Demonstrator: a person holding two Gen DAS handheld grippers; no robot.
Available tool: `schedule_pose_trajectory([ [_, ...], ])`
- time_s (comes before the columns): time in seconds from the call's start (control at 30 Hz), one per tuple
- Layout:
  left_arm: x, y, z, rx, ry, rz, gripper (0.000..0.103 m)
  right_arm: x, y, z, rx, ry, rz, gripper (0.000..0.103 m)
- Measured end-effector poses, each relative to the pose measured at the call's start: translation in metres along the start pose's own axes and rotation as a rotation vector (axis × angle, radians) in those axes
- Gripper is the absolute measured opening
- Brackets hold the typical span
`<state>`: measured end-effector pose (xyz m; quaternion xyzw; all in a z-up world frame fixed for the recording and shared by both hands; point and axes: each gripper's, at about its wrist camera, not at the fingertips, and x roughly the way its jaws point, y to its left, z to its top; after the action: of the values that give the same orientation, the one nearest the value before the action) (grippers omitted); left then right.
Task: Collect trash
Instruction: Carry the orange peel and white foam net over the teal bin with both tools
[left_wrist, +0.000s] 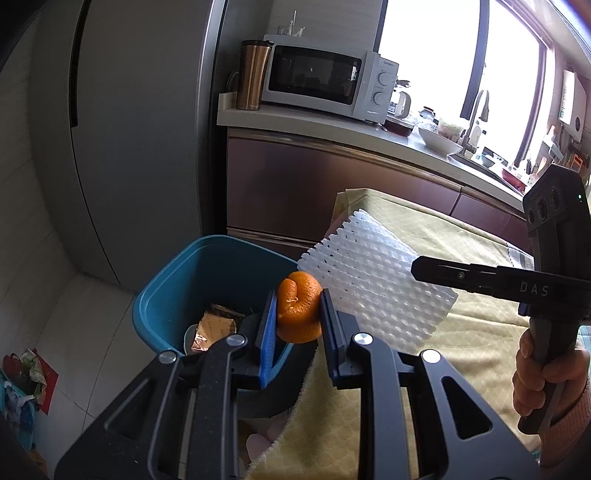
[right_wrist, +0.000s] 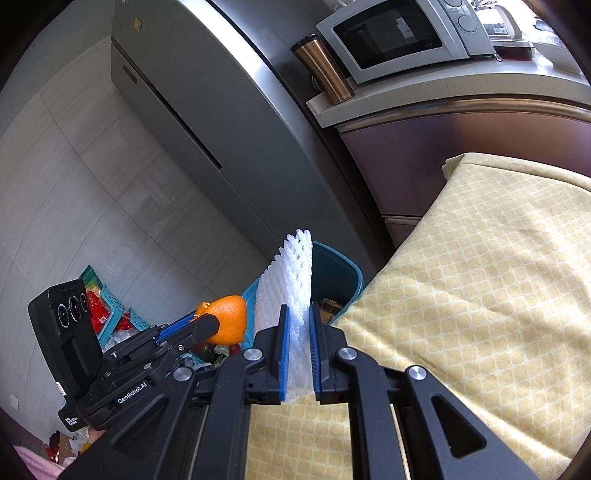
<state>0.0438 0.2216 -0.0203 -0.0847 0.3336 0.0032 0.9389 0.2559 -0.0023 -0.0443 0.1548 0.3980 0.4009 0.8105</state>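
My left gripper (left_wrist: 298, 301) is shut on a piece of orange peel (left_wrist: 299, 304), held over the near rim of a blue trash bin (left_wrist: 177, 291). From the right wrist view the same peel (right_wrist: 229, 321) shows at the left gripper's tip. My right gripper (right_wrist: 297, 325) is shut on a white foam net sheet (right_wrist: 288, 288), which stands upright between its blue pads beside the bin (right_wrist: 338, 277). In the left wrist view that sheet (left_wrist: 373, 280) hangs over the table edge from the right gripper (left_wrist: 415, 269). A gold wrapper (left_wrist: 214, 326) lies inside the bin.
A table with a yellow patterned cloth (right_wrist: 480, 277) fills the right side. Behind the bin stand a grey fridge (left_wrist: 129, 129) and a counter with a microwave (left_wrist: 325, 79) and a copper tumbler (left_wrist: 253, 75). A teal basket of packets (right_wrist: 107, 310) sits on the tiled floor.
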Motion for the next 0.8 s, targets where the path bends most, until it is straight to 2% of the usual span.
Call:
schedule_pose_trajectory([
  [0.8, 0.029, 0.027, 0.0, -0.049, 0.042, 0.038, 0.023, 0.05, 0.012, 0.011, 0.0, 0.07, -0.019, 0.009],
])
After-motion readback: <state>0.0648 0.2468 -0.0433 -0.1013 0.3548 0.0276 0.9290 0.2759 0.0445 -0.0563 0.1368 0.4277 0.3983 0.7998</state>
